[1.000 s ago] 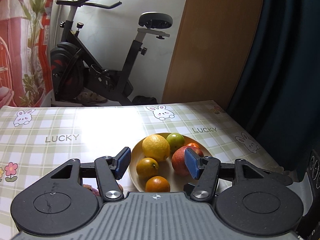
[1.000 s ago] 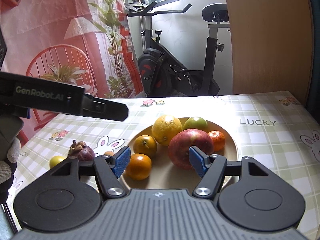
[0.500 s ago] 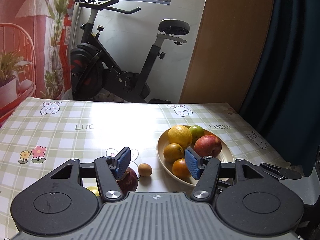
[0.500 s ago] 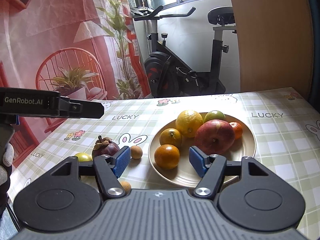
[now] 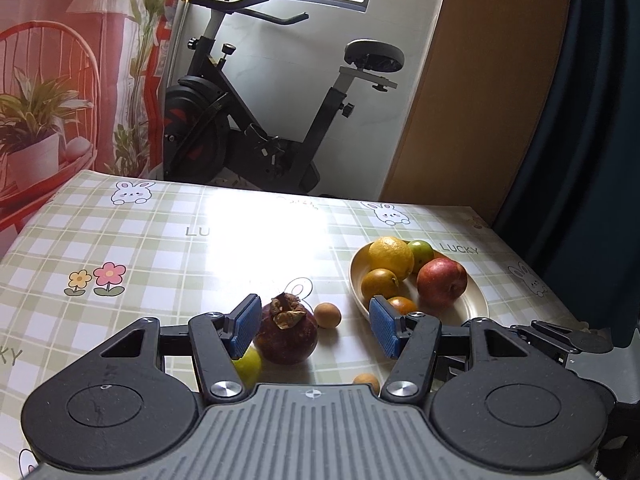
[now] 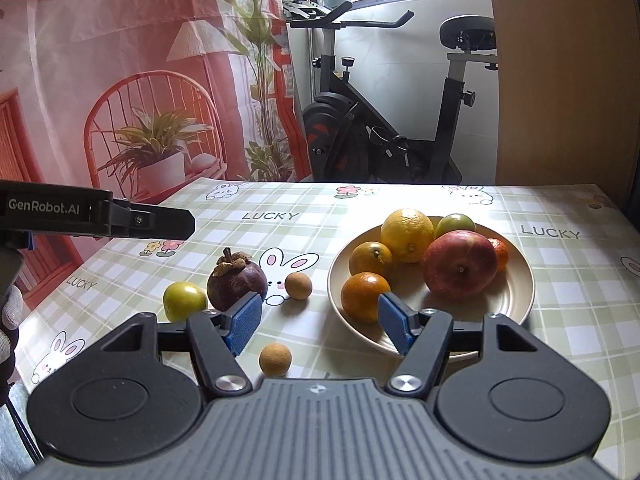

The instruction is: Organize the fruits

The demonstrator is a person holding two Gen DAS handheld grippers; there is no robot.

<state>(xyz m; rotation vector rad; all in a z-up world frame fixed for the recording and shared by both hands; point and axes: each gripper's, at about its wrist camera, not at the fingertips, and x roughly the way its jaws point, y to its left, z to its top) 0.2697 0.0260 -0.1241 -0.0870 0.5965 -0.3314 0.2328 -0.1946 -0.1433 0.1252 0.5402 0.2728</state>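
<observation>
A cream plate (image 6: 516,300) holds a red apple (image 6: 460,266), a yellow citrus (image 6: 407,234), two oranges, a green fruit and a small tangerine. On the cloth to its left lie a purple mangosteen (image 6: 236,282), a green fruit (image 6: 184,300) and two small brown longans (image 6: 298,286). My left gripper (image 5: 314,328) is open, low over the table, with the mangosteen (image 5: 287,336) between its fingers beside the left pad. My right gripper (image 6: 320,322) is open and empty, above the front longan (image 6: 275,359). The plate also shows in the left wrist view (image 5: 476,304).
The table has a green checked cloth (image 6: 568,320) with rabbits. An exercise bike (image 6: 384,136) stands behind the far edge, beside a wooden panel (image 6: 560,80). A red printed curtain hangs at the left. The left gripper's body (image 6: 96,218) shows at the left of the right wrist view.
Both grippers have pulled back and shifted left from the plate. The loose fruits left of the plate have come into view, and the mangosteen now sits between my left fingers.
</observation>
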